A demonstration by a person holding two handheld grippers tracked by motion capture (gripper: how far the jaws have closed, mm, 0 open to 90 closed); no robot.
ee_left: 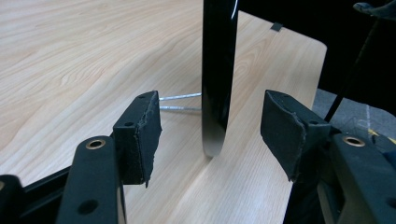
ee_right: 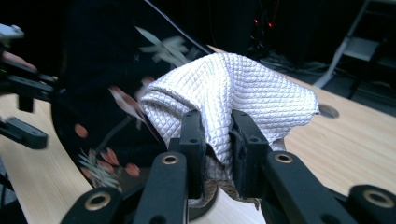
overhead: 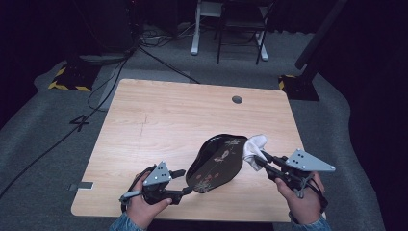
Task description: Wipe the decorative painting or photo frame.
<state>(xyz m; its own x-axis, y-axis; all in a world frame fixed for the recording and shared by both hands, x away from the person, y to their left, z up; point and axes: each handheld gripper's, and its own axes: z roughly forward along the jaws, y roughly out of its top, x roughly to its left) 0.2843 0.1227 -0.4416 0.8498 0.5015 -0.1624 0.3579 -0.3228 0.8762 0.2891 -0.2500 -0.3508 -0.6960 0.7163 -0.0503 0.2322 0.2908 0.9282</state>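
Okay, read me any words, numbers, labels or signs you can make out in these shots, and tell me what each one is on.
"4": a dark numeral marked on the grey floor left of the table.
The black tray bears painted birds and flowers, no lettering.
The white cloth has a quilted weave, no label.
The yellow-and-black striped stand bases on the floor are hazard marking, no text.
Nothing else is readable.

Black lacquered tray with floral painting, tilted on edge near table's front edge; white quilted cloth bunched against its right rim.
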